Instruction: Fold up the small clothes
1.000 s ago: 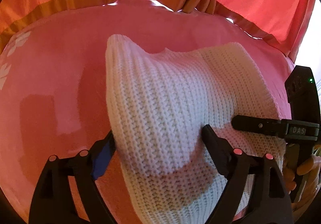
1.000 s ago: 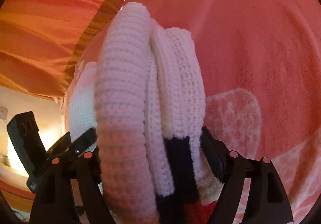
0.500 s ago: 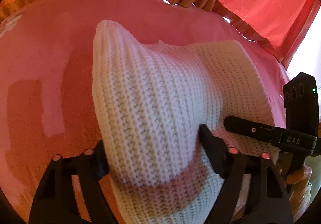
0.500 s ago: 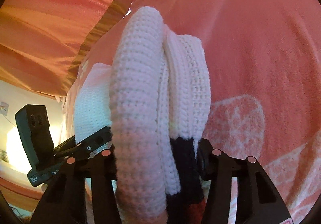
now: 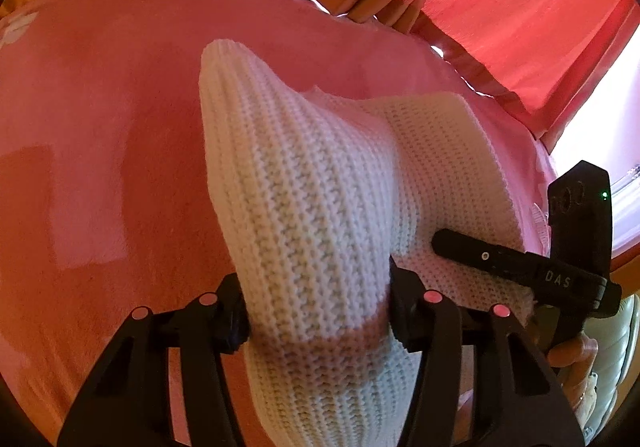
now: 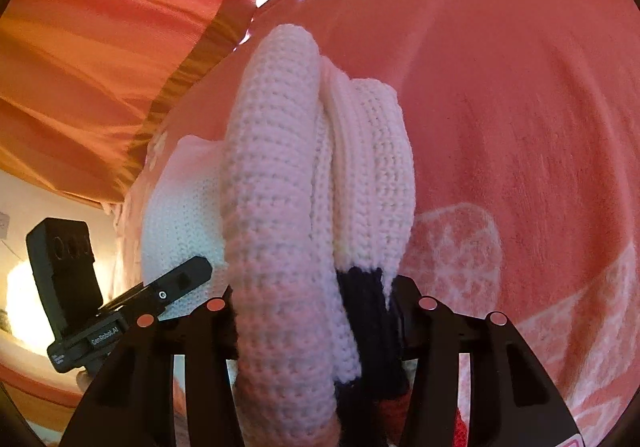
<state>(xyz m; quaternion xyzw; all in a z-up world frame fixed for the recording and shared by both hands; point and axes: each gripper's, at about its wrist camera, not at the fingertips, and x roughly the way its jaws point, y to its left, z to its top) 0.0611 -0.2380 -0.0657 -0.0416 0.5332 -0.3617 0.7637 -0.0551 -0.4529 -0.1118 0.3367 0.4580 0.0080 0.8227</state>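
Observation:
A white knitted garment (image 5: 320, 207) lies bunched over a pink blanket (image 5: 100, 127). My left gripper (image 5: 316, 311) is shut on a thick fold of it, the knit bulging between the jaws. My right gripper (image 6: 316, 311) is shut on another bunched part of the white knit (image 6: 280, 207), where a dark navy band (image 6: 360, 287) and a bit of red show near the jaws. The right gripper also shows in the left wrist view (image 5: 520, 267), at the garment's right side. The left gripper shows in the right wrist view (image 6: 132, 307), low at the left.
Orange-red curtains (image 5: 520, 7) with a gold band hang behind the blanket. The blanket (image 6: 520, 127) has pale white patterning at the lower right. A bright window area (image 5: 600, 127) is at the far right.
Both grippers have stayed shut on the garment and shifted it slightly. The bunched knit sits a little lower and more central in both views.

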